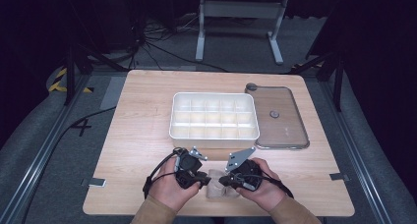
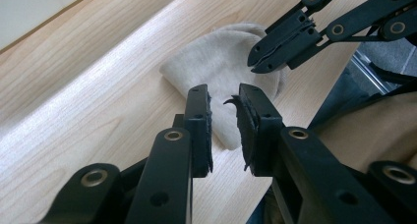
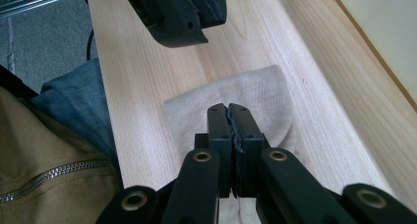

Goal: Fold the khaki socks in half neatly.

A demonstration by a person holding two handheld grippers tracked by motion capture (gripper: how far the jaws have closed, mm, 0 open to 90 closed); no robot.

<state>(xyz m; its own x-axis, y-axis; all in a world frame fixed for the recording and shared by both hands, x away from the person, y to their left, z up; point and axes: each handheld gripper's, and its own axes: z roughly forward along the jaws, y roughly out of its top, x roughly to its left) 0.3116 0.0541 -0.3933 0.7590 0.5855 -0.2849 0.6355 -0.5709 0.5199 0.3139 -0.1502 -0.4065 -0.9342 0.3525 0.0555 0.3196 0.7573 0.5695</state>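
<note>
A small beige cloth (image 1: 217, 183) lies folded on the wooden worktop (image 1: 142, 130), low in the centre of the high view, right at the worktop's near edge and between the person's two hands. The left gripper (image 1: 202, 177) sits just left of the cloth and the right gripper (image 1: 225, 181) just right of it, both tips pointing inward toward each other.

In the left gripper view, the left gripper (image 2: 224, 97) has its jaws apart with a narrow gap. The cloth (image 2: 216, 67) lies beyond and below the tips, showing through the gap, and nothing is pinched between the pads. The right gripper (image 2: 260, 57) enters from the upper right of that frame with its jaws pressed together, its tip over the far edge of the cloth.

In the right gripper view, the right gripper (image 3: 228, 109) has its jaws together, and the cloth (image 3: 265, 98) spreads flat under and beyond them in the middle of the frame. Whether a fold of fabric is caught between the pads cannot be told. The left gripper (image 3: 196, 22) hangs at the top of that frame.

Above the hands in the high view, a white compartment tray (image 1: 214, 135) stands at the centre of the worktop, and a clear lid (image 1: 295, 116) lies flat just to its right, touching or nearly touching it.
</note>
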